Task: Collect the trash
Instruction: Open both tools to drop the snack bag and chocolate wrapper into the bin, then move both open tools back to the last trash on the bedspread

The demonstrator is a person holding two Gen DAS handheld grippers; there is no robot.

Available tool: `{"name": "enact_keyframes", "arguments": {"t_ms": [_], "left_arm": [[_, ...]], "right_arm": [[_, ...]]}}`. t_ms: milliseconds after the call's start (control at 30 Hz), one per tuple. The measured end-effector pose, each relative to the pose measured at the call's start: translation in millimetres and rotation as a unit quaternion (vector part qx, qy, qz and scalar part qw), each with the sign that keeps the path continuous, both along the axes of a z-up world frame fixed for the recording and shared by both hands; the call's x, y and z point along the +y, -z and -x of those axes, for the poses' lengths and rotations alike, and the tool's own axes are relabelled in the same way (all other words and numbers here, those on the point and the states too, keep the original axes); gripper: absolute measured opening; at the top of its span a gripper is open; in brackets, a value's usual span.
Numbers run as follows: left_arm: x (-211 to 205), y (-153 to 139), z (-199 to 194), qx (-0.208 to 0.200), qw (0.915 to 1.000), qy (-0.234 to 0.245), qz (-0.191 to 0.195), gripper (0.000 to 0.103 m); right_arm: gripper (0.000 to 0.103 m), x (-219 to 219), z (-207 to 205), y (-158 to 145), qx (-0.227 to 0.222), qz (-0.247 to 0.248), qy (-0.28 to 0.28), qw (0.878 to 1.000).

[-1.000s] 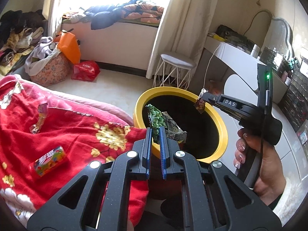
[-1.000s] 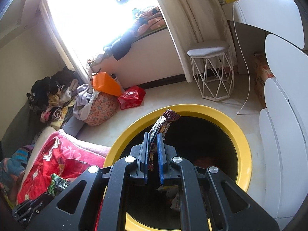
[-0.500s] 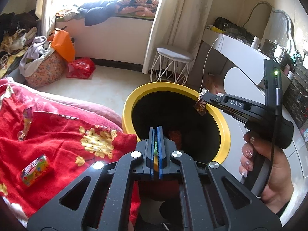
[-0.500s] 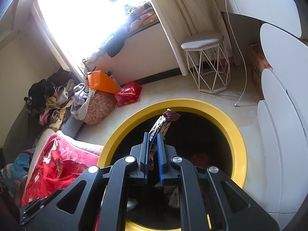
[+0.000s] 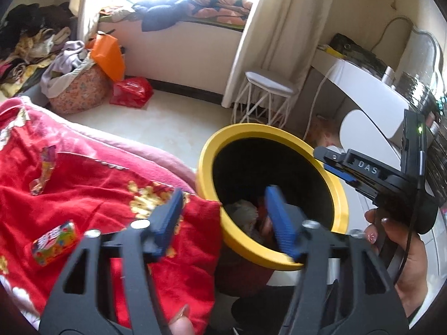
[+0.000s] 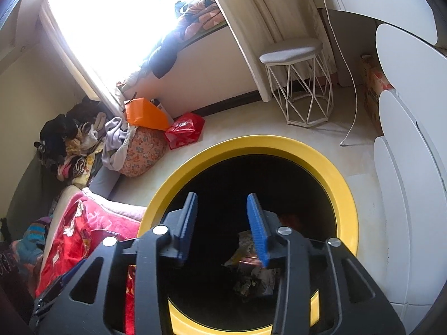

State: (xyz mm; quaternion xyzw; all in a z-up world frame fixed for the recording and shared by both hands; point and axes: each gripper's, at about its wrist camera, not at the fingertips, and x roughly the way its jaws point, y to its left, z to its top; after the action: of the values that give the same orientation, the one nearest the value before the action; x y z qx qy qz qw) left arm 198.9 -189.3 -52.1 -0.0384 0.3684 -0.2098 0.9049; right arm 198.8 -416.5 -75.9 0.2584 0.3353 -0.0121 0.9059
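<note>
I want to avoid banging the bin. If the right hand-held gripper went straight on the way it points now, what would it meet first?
Probably no rim: the right hand-held gripper, open and empty, aims into the yellow-rimmed bin. It would likely first reach the wrappers at the bottom, though depth is hard to judge.

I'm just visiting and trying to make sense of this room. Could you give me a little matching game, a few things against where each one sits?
Things:
1. candy pack
2. red plastic bag
3. crumpled wrappers
4. white stool

Places:
A. inside the yellow-rimmed bin
B. on the floor by the window wall
C. on the red blanket
D. next to the white desk

Pairs: 1-C, 2-B, 3-A, 4-D
</note>
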Motion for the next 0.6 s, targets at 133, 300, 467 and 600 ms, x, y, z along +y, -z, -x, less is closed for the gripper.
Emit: {"name": "enact_keyframes", "arguments": {"t_ms": [133,300,467,600], "left_arm": [[12,-6,2,-0.012,0.9998,-0.017,-0.002,0.085],[29,-12,7,-0.029,0.9989,-0.037,-0.008,0.092],[45,-16,11,-0.043,0.9975,-0.054,-0.012,0.092],[60,-18,12,-0.051,0.9961,-0.070,-0.015,0.092]], "right_arm": [[0.046,2,2,-2,-0.009,0.004,-0.002,1.000],[0.054,14,6,-9,-0.030,0.017,-0.012,0.999],[0.060,34,8,-16,-0.052,0.034,-0.030,0.998],[0.062,53,10,-22,-0.065,0.049,-0.053,0.995]]}}
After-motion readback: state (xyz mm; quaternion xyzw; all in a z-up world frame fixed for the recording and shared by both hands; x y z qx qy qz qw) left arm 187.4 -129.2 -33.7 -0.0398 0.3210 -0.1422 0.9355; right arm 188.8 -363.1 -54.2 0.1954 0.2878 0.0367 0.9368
